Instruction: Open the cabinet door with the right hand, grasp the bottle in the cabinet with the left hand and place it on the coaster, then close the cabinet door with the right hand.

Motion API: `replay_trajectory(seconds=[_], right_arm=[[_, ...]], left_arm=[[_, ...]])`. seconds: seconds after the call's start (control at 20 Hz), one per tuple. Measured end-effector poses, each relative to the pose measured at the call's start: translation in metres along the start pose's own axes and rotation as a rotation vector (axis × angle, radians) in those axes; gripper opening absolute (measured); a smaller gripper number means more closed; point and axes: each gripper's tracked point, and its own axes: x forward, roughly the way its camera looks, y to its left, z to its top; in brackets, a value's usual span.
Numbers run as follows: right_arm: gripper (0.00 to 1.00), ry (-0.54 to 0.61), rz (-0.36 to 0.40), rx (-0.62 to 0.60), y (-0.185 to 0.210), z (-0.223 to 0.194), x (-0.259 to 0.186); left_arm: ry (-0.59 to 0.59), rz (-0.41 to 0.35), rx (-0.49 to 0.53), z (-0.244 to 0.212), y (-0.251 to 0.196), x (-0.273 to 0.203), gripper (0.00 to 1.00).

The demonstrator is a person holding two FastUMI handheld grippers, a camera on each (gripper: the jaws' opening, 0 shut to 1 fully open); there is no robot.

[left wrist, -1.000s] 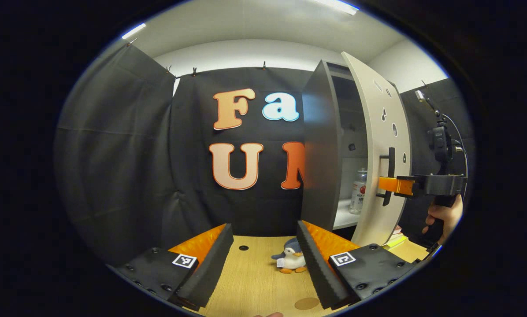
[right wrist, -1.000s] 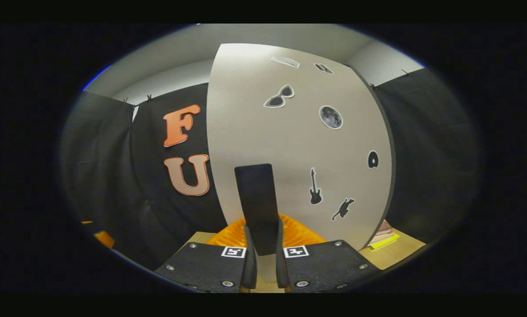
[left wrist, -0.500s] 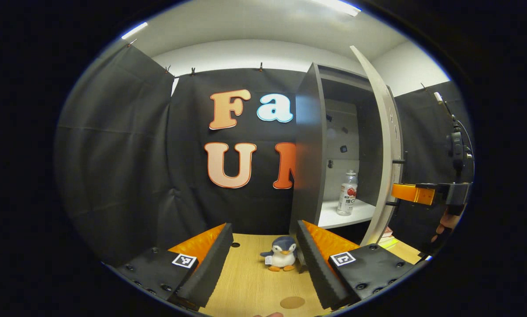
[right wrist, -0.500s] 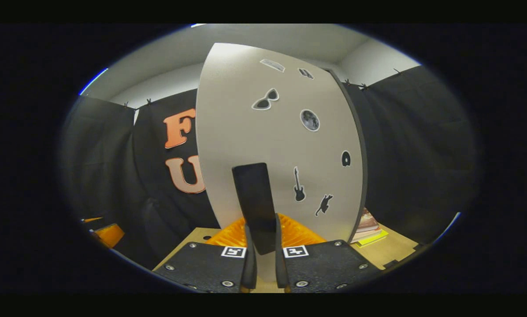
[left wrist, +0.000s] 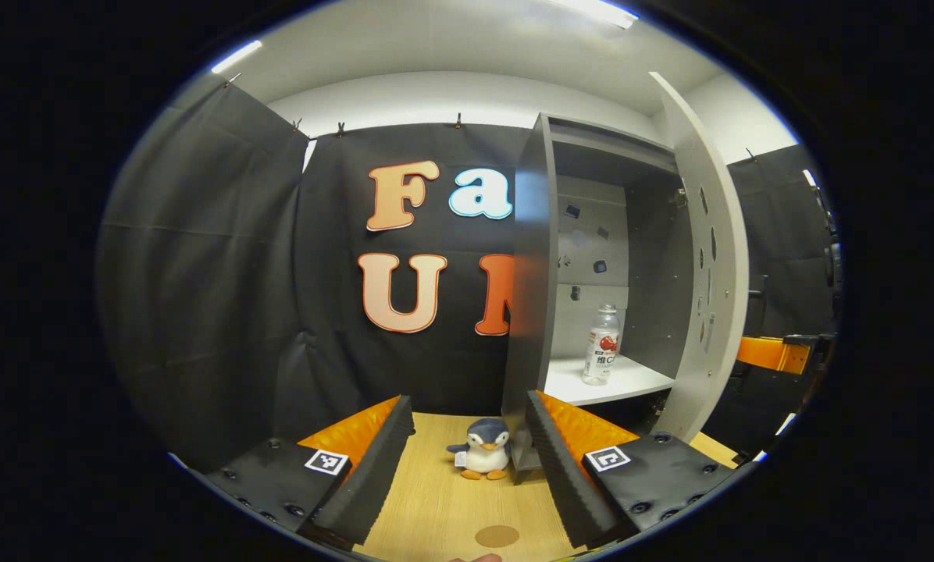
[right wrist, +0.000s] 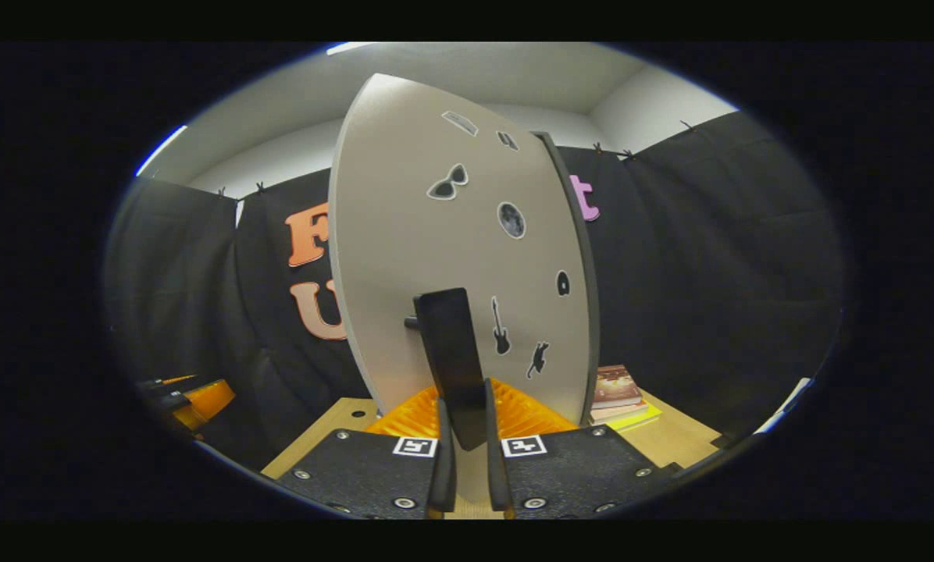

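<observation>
At the cabinet door (right wrist: pixel 404 257), the handle (right wrist: pixel 451 363) is clamped by the right gripper (right wrist: pixel 464 437) so the bottle (left wrist: pixel 601 343) is exposed, while the left gripper (left wrist: pixel 467 445) is held wide apart.

Your left gripper (left wrist: pixel 467 460) is held level and low, its two fingers spread wide apart with nothing between them. Your right gripper (right wrist: pixel 464 437) points forward, fingers drawn close, clamped on a handle (right wrist: pixel 453 363).

light: bright ceiling strips (left wrist: pixel 592 11) | focus: sharp | edges: strong fisheye bending | cabinet interior (left wrist: pixel 592 257) shadowed
</observation>
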Motion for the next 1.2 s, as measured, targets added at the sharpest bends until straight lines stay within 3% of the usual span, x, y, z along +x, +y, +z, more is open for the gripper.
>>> replay_trajectory(seconds=[0.35, 0.6, 1.1, 1.15, 1.2], right_arm=[[0.15, -0.018, -0.047, -0.017, -0.072, 0.007, -0.045], [0.14, -0.009, -0.061, -0.018, -0.122, 0.010, -0.054], [0.08, -0.011, 0.013, -0.001, -0.204, 0.027, -0.057], [0.00, -0.010, 0.024, 0.000, -0.208, 0.027, -0.057], [0.17, -0.011, 0.034, -0.003, -0.211, 0.027, -0.055]], left_arm=[[0.025, -0.055, -0.004, -0.009, -0.055, 0.001, 0.95], [0.022, -0.101, 0.003, -0.012, -0.099, -0.005, 0.95], [0.035, -0.110, 0.011, -0.018, -0.146, -0.013, 0.95], [0.032, -0.107, 0.012, -0.018, -0.148, -0.015, 0.95], [0.029, -0.107, 0.012, -0.016, -0.151, -0.015, 0.95]])
